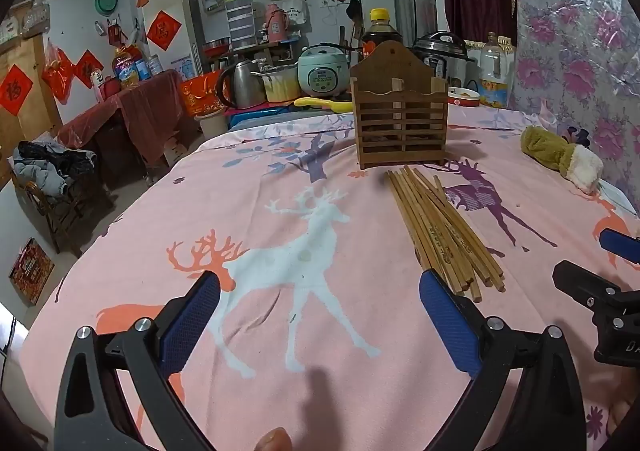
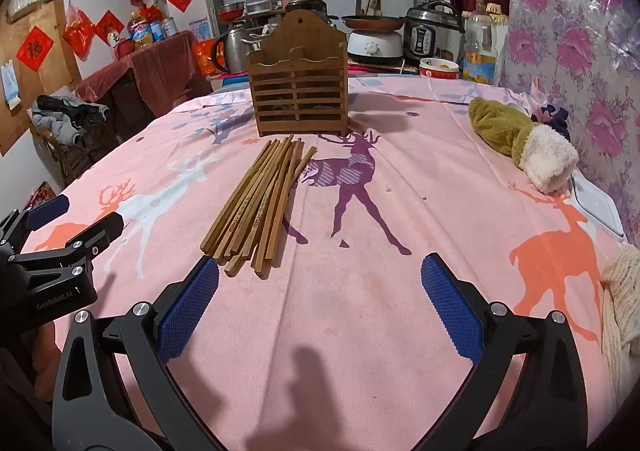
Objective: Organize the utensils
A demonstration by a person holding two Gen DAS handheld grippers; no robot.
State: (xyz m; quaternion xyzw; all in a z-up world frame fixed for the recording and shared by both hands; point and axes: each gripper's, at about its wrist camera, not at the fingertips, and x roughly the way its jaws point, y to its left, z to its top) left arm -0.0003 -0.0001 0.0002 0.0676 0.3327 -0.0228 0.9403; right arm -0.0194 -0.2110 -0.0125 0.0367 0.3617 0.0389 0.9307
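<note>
A bundle of several wooden chopsticks (image 1: pixel 442 229) lies flat on the pink deer-print cloth (image 1: pixel 280 179), in front of a slatted wooden holder (image 1: pixel 400 123) that stands upright. The same chopsticks (image 2: pixel 260 207) and holder (image 2: pixel 298 91) show in the right wrist view. My left gripper (image 1: pixel 320 291) is open and empty, its right pad just beside the chopsticks' near ends. My right gripper (image 2: pixel 320 279) is open and empty, its left pad close to the same ends. Each gripper shows at the edge of the other's view.
A green and white plush item (image 2: pixel 520 139) lies at the right, with a white flat object (image 2: pixel 596 207) beside it. A bowl (image 2: pixel 438 69), oil bottle (image 2: pixel 478 51), cookers and a kettle (image 2: pixel 236 47) stand behind the holder. The floral wall (image 2: pixel 580 51) is on the right.
</note>
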